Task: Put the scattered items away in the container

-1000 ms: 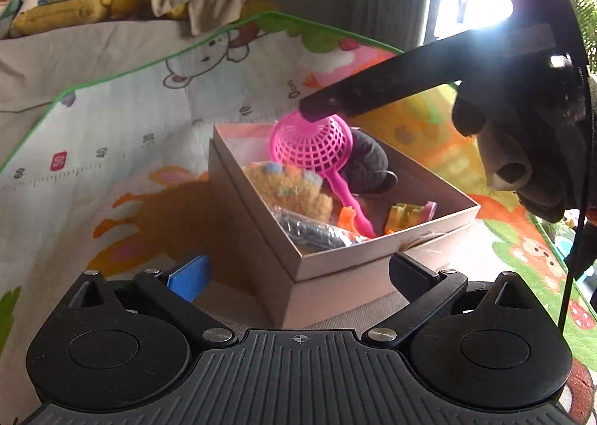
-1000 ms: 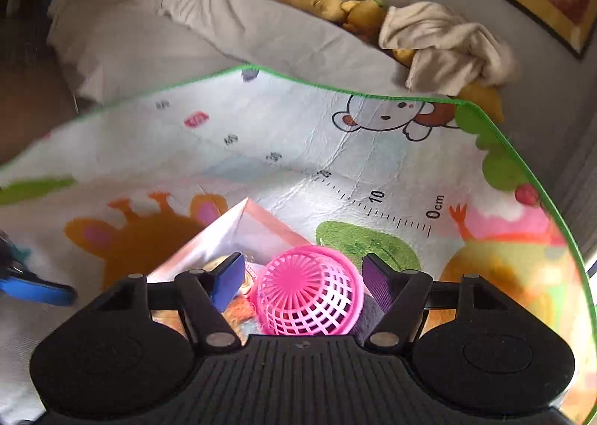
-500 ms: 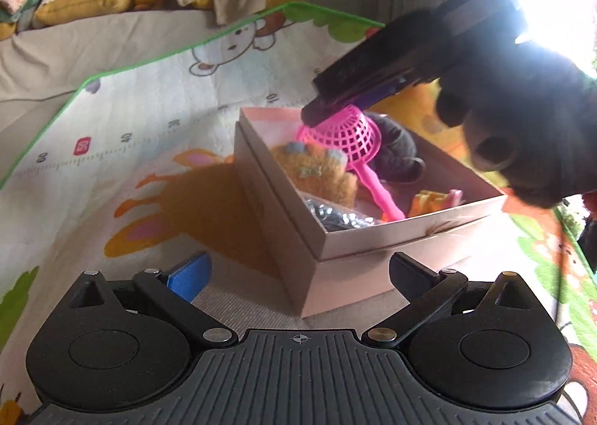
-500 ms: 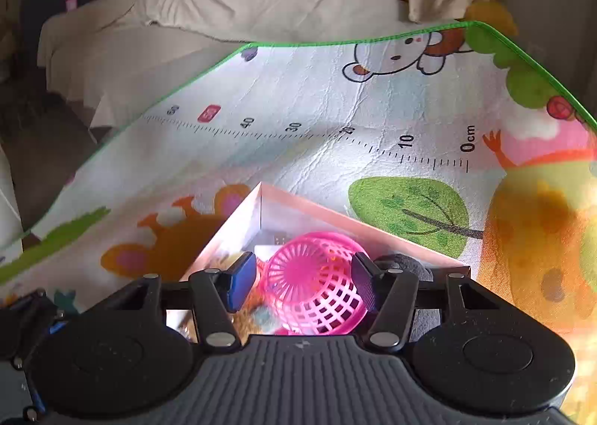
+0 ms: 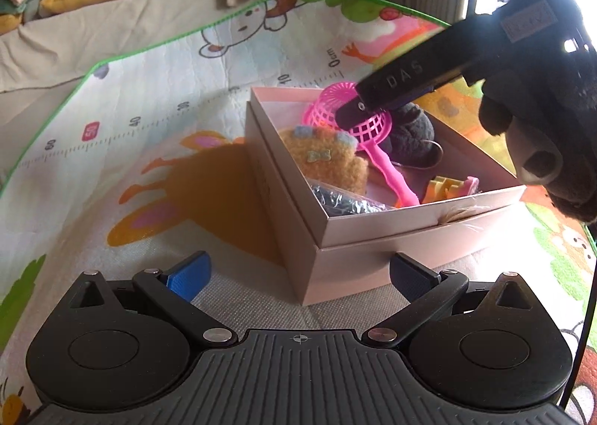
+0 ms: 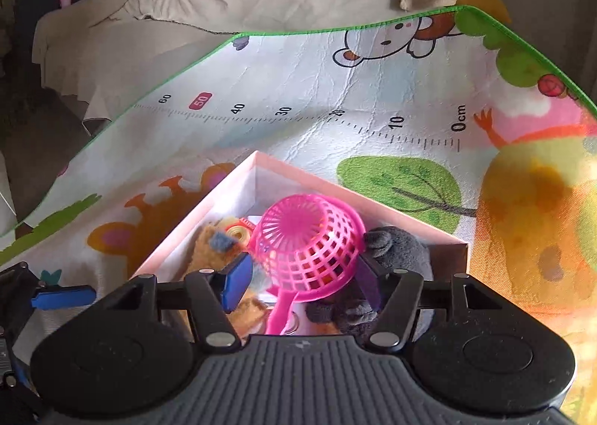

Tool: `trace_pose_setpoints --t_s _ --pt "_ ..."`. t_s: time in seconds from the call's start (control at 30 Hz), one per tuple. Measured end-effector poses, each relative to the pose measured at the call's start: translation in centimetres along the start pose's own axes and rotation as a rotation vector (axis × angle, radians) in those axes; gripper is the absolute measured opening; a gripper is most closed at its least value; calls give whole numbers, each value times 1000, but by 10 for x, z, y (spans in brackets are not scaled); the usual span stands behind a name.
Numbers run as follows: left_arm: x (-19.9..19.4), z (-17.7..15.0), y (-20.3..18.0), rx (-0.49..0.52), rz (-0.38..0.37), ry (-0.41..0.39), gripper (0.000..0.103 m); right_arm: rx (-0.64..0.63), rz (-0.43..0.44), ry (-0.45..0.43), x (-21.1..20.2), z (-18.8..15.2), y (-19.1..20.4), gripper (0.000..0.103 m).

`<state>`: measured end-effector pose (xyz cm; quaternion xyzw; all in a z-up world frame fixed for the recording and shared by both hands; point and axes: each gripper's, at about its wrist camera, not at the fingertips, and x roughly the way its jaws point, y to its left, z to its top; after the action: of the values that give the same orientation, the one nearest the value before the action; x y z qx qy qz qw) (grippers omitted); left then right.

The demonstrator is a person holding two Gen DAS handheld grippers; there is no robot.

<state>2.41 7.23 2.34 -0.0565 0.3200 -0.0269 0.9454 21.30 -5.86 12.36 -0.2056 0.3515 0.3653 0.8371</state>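
Our right tongs [image 6: 304, 281] are spreading around the pink strainer [image 6: 309, 238], its mesh bowl between the pads over the pink box [image 5: 373, 234]; we judge it best to let go fully, then lift straight up so the handle doesn't snag. Our left tongs [image 5: 300, 270] stand spread and empty before the box. Inside, from largest down: grey plush [image 5: 410, 134], orange plush [image 5: 324, 160], strainer, crinkly dark packet [image 5: 343, 203], small yellow-orange toy [image 5: 447, 188].
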Motion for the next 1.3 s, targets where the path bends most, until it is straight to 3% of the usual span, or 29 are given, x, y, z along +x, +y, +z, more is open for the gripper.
trace_pose_setpoints --t_s 0.2,0.3,0.37,0.5,0.63,0.73,0.83,0.93,1.07,1.13,1.23,1.3 --pt "1 0 -1 -4 53 33 103 76 46 -26 -8 -12 -4 65" --pt "0 0 -4 -8 79 39 103 133 62 -92 -25 -25 -13 79" --pt "0 -1 -7 -15 96 45 103 128 38 -147 -39 -38 -14 87" --pt "0 -4 -14 -43 128 49 103 89 3 -255 -72 -71 -15 93" --pt "-2 -5 -26 -66 124 48 103 39 -46 -300 -93 -100 -18 97" --pt "-4 -2 -39 -57 74 35 103 47 -84 -283 -95 -115 -29 98" --pt "-6 -1 -56 -14 50 22 103 123 -20 -204 -91 -132 -44 99" --pt "-7 -8 -73 10 126 31 103 142 22 -163 -90 -152 -41 103" --pt "-8 -27 -83 -12 189 75 103 130 -78 -130 -79 -172 -28 103" --pt "-13 -35 -89 21 256 44 103 148 -122 -98 -67 -178 -27 103" --pt "-16 -38 -92 16 341 28 103 227 -95 -65 -60 -183 -37 103" --pt "-17 -42 -89 7 347 12 103 236 -97 -68 -60 -185 -38 103"
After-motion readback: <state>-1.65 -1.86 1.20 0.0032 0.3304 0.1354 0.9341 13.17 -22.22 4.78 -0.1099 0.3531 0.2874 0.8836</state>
